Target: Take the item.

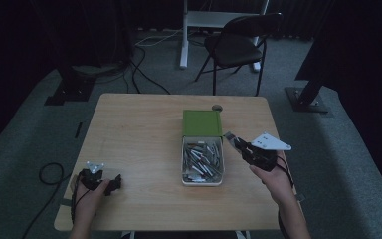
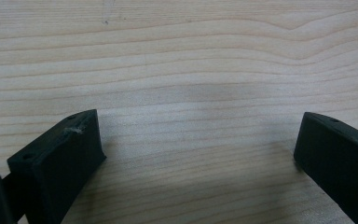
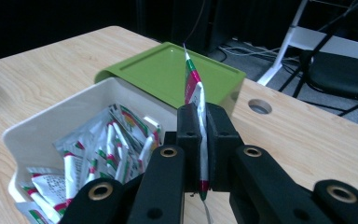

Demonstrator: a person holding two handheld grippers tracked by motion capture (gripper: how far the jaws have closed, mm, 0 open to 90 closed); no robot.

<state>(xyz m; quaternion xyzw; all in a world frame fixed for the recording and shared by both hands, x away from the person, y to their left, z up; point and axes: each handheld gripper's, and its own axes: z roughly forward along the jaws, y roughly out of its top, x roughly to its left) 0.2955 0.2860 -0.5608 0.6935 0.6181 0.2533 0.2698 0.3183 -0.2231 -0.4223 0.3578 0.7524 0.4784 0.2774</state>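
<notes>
Right gripper (image 3: 200, 140) is raised just right of the white box (image 1: 202, 182), jaws clenched on one sachet (image 3: 195, 93), silver with red and green bands, held edge-on and upright between them. The white box sits right of centre on the table (image 1: 139, 129) and holds many similar sachets (image 1: 201, 159); its far end touches the green lid (image 1: 202, 123) lying beyond it. Left gripper (image 2: 196, 154) rests low at the near left of the table, jaws released and wide apart over bare wood, grasping nothing.
</notes>
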